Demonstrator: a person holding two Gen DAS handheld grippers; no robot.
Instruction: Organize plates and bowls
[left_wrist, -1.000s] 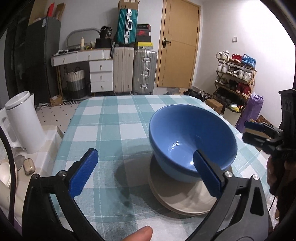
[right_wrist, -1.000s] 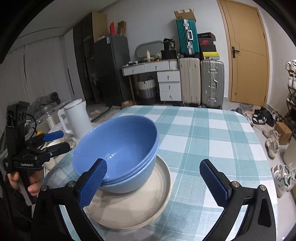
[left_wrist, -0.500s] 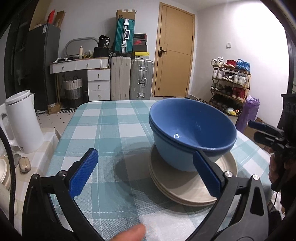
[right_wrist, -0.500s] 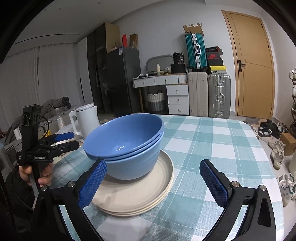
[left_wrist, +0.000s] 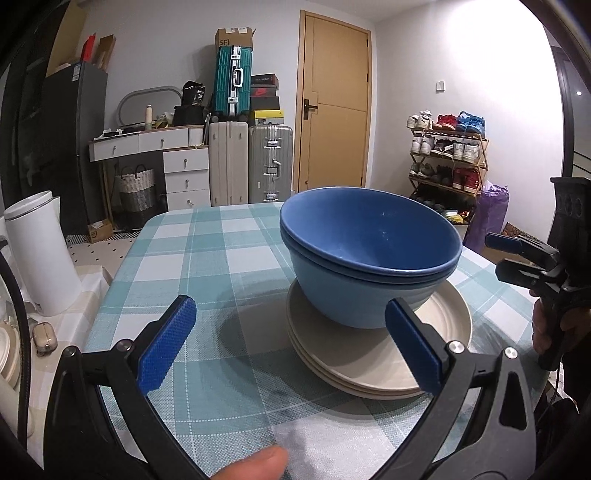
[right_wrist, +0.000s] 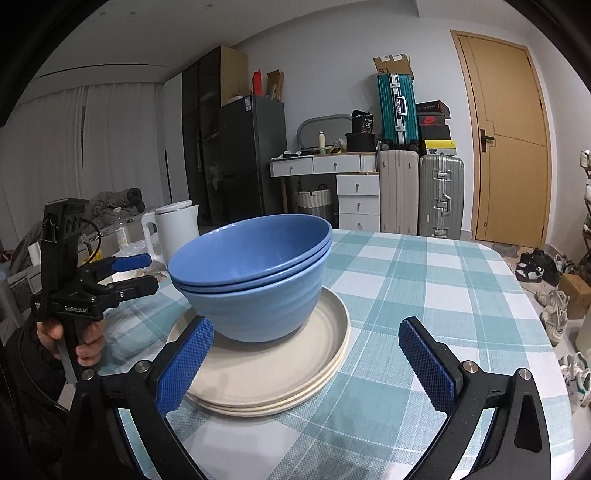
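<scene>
A stack of blue bowls (left_wrist: 369, 258) sits nested on a stack of cream plates (left_wrist: 373, 365) on the checked tablecloth (left_wrist: 207, 258). The bowls (right_wrist: 255, 269) and plates (right_wrist: 273, 373) also show in the right wrist view. My left gripper (left_wrist: 291, 347) is open and empty, low at the near table edge, just short of the plates. My right gripper (right_wrist: 306, 362) is open and empty, with its left finger in front of the plates' near rim. Each gripper shows in the other's view, the right one (left_wrist: 517, 258) and the left one (right_wrist: 125, 273), both held by hands beside the table.
A white kettle (left_wrist: 37, 251) stands on a side surface left of the table; it also shows in the right wrist view (right_wrist: 173, 229). Suitcases (left_wrist: 251, 162), drawers, a door and a shoe rack (left_wrist: 447, 155) stand behind. The tablecloth (right_wrist: 436, 280) stretches beyond the stack.
Both grippers have dropped lower and tilted level, so the bowls and plates now appear from the side. The stack has not moved.
</scene>
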